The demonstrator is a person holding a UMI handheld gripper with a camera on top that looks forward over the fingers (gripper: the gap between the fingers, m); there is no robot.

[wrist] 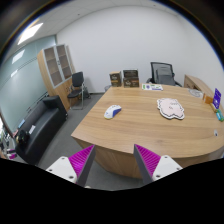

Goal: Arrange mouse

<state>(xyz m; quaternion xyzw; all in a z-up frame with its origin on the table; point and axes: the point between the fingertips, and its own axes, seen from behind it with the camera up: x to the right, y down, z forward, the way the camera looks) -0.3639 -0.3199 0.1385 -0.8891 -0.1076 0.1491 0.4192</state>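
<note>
A white mouse (pixel 112 111) lies on the near left part of a large wooden table (pixel 150 128). A pale mouse mat with a printed picture (pixel 171 108) lies to the right of it, apart from the mouse. My gripper (pixel 116 160) is well back from the table, above the floor, with its purple pads (pixel 82 157) spread wide. The fingers are open and hold nothing. The mouse is far beyond the fingers, slightly left of their midline.
Black office chairs (pixel 163 73) stand behind the table and at the left (pixel 77 88). A wooden cabinet (pixel 57 66) and a black sofa (pixel 40 125) line the left wall. Cardboard boxes (pixel 124 78) stand at the far wall. Small items (pixel 152 87) lie on the table's far side.
</note>
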